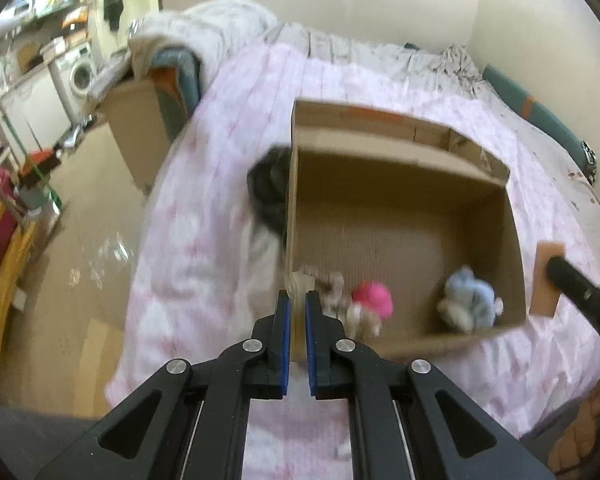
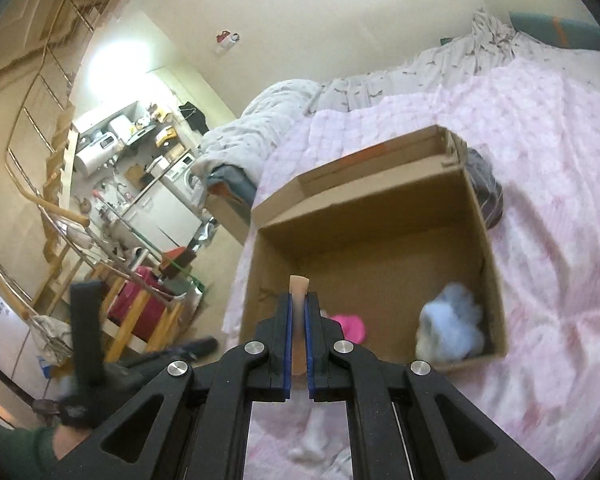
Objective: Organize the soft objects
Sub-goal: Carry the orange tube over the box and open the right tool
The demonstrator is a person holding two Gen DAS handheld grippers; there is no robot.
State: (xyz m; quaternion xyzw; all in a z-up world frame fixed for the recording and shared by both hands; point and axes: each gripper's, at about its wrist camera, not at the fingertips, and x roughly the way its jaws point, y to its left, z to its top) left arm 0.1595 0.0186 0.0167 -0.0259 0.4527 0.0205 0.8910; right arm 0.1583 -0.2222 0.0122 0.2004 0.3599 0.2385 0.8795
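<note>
1. Three soft toys inside the cardboard box (image 1: 400,184) on the bed's pink quilt (image 1: 204,240): beige plush (image 1: 332,284) at the box floor's 7 o'clock corner, pink plush (image 1: 374,298) just beside it, blue plush (image 1: 470,300) at 5 o'clock, apart from the other two.
2. Left hand-held gripper (image 1: 298,308): narrow, pinching the box's near corner wall at 7 o'clock, where clear tape shows.
3. Right hand-held gripper (image 2: 299,312): narrow too, clamping the side flap (image 1: 546,280) at the box's 3 o'clock edge.
4. Dark garment (image 1: 268,192) outside, touching the wall at 9 o'clock; probably another soft thing waiting to go in.
5. Handling, as a judgement: light, squashy and yielding toys, not fragile, unlikely to slip from padded jaws. Best taken around the thickest part of the body, since thin limbs or loose fur would stretch and slide out.
6. Cardboard: stiff but thin. Likely to bend or tear at the flap if pulled by one side only, so better moved with both grips together and kept level, lest the toys tumble to one end.
</note>
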